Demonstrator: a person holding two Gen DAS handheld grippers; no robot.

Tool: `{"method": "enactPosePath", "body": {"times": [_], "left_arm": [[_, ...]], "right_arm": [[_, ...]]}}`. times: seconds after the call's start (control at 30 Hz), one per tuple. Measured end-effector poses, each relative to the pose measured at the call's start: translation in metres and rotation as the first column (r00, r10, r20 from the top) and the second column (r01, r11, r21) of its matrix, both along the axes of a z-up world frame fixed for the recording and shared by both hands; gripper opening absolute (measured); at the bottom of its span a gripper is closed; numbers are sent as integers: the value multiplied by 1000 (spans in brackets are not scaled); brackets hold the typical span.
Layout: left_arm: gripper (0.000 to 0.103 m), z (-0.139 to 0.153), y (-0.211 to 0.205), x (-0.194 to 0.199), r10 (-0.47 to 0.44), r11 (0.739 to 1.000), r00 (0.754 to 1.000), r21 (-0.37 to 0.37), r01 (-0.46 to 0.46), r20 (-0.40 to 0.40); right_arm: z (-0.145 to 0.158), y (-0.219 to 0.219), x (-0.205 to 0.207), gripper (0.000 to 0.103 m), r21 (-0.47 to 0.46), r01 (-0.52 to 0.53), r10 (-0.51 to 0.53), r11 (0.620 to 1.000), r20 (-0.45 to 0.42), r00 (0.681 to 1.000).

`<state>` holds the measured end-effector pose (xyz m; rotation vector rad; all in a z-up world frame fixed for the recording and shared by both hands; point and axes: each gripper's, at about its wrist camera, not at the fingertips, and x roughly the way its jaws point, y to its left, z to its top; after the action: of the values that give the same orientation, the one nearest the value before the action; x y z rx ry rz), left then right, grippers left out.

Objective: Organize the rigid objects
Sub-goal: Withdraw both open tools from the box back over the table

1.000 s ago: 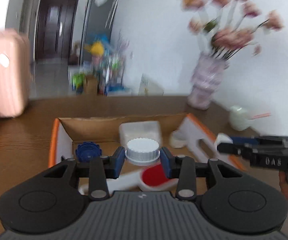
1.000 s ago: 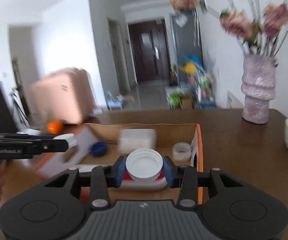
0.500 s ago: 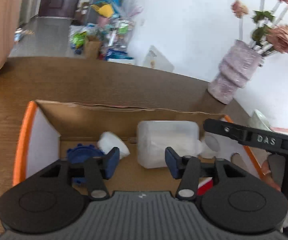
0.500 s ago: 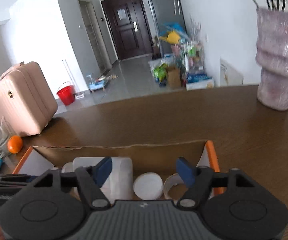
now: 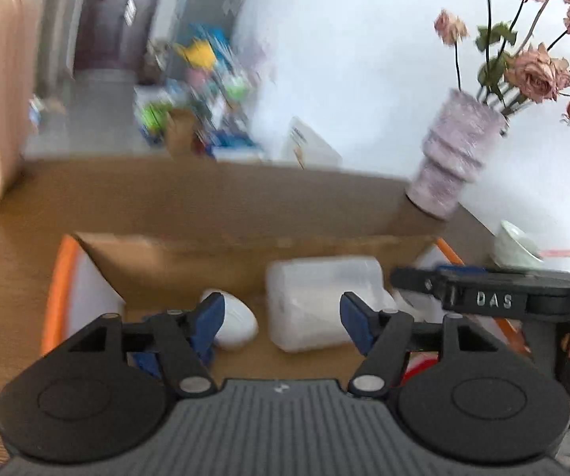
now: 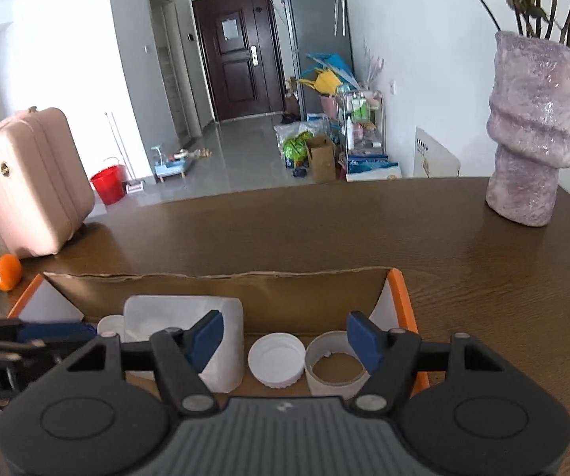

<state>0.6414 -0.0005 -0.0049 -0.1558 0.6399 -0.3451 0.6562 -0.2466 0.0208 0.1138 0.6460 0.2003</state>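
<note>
Both grippers hung over the open cardboard box (image 6: 221, 277) on the brown table (image 6: 364, 230). Left gripper (image 5: 281, 319) had just been opening and stood fairly wide, its blue pads clear of everything, nothing between them but the box floor and the near edge of the white plastic container (image 5: 324, 301). Right gripper (image 6: 285, 337) had just been closing a little yet stood with its jaws well apart and empty.

Inside the box, the white plastic container lay on its side, its long axis across the box, parallel to the back wall. A small white lid (image 5: 233, 321) lay tilted just left of it, with a blue ridged cap (image 5: 146, 357) partly hidden behind the left gripper's left finger. In the right wrist view a white screw cap (image 6: 276, 360) lay flat with its hollow side up, touching or just beside a white ring-shaped piece (image 6: 336, 369), also open upward, in the box's right corner.

A lilac vase (image 6: 530, 131) stood well apart on the table, an orange (image 6: 6, 271) near the box's far left corner.
</note>
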Motion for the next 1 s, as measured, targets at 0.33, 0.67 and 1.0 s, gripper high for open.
{"method": "enactPosePath", "body": {"times": [0.33,0.67,1.0], "left_arm": [[83,69,24,-150,117,974,980,172,-145,163],[103,71,51,-307,263,895,869,231,-382,419],[103,82,26,-390,254,899,848,210,-385,465]], "right_arm": [[49,-9,-126,76,-61,-3,11,998,120,993],[50,-43,-285,102,-102,115,-70,988,368,927],[54,-30,-401,103,-195,41,60,980,481,874]]}}
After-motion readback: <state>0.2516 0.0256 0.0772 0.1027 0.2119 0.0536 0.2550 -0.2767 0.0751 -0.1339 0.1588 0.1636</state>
